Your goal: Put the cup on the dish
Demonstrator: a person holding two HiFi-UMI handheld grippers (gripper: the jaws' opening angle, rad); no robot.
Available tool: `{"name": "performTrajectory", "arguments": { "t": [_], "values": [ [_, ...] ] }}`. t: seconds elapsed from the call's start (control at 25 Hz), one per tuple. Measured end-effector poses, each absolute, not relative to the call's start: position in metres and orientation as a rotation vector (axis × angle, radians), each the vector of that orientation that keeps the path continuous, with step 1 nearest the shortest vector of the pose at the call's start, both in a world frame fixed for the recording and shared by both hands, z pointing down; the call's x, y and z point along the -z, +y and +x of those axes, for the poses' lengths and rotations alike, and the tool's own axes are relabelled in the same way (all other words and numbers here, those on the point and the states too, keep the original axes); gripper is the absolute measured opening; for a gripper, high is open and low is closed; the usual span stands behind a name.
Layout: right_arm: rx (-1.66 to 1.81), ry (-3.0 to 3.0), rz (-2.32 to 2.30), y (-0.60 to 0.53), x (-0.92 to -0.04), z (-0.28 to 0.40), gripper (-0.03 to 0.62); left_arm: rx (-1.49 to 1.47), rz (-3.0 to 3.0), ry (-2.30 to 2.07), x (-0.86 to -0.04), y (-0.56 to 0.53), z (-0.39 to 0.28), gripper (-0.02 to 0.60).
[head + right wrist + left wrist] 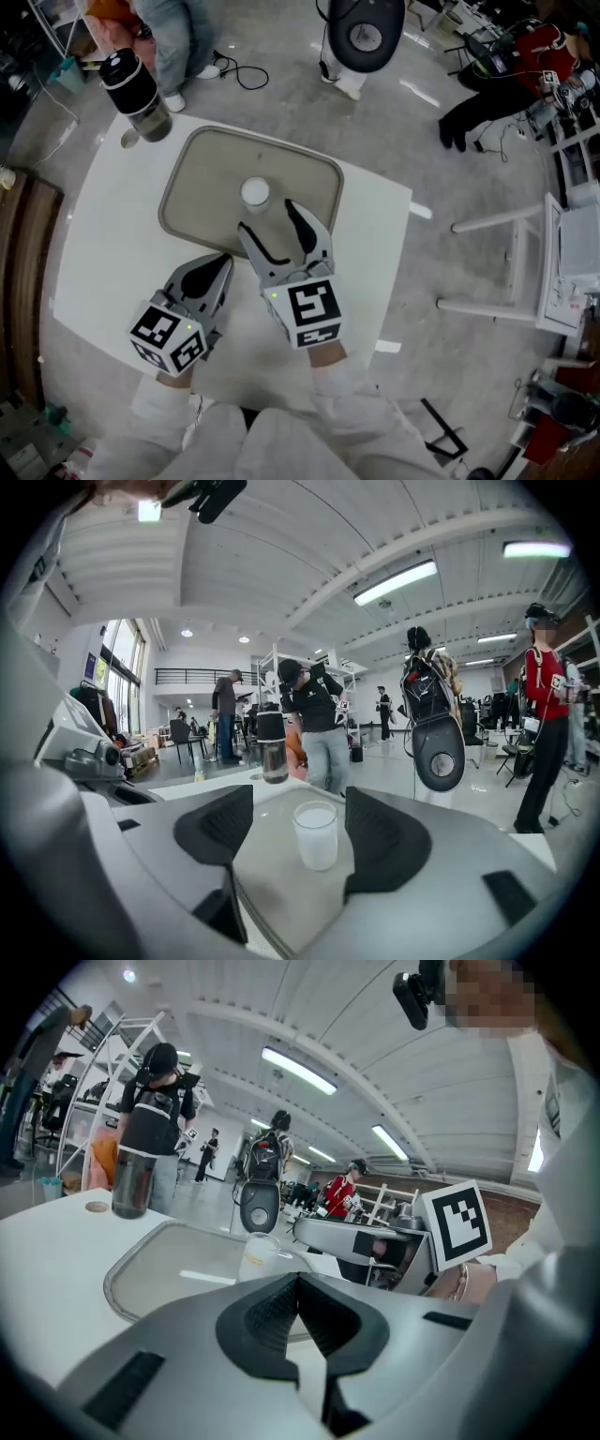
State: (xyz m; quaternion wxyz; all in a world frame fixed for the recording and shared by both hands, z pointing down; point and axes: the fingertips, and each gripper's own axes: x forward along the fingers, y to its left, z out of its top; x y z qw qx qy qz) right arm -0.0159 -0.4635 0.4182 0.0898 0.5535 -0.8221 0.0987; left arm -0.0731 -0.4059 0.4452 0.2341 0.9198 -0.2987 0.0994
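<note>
Cup [255, 193] stands on the dish [206, 178] at twelve o'clock — my right gripper [268, 217] gapes clear of it, left gripper [214, 272] closed empty — job seemingly done.

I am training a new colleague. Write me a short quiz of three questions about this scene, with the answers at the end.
1. True or false: the cup lies on its side on the dish.
2. Choose one. The right gripper is: A) shut on the cup; B) open, not touching the cup; C) shut and empty.
3. Fill in: the dark tumbler stands at the far ___ corner of the table, by the person's own sides.

Key: 1 false, the cup stands upright on the dish; 2 B; 3 left.
</note>
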Motion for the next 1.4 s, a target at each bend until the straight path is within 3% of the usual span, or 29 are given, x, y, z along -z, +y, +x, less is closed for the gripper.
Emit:
{"name": "performTrajectory", "arguments": {
  "t": [0.44,0.76,1.0,1.4],
  "values": [
    [-0.207,-2.519,1.512,-0.365,-0.385,-0.002,0.299,-0.232,2.565,-0.933,-0.411,-0.338,-0.06,-0.005],
    [-0.074,-2.569,1.479,-0.282,-0.346,0.013,0.242,-0.188,2.582,-0.977,-0.388,-0.272,-0.045,-0.005],
    [-0.062,-2.599,1.477,-0.225,-0.332,0.032,0.112,-0.161,2.577,-1.01,-0.377,-0.217,-0.027,-0.005],
    [-0.099,-2.62,1.382,-0.143,-0.338,0.053,0.02,-0.184,2.614,-0.994,-0.368,-0.128,0.018,-0.005]
  ]
}}
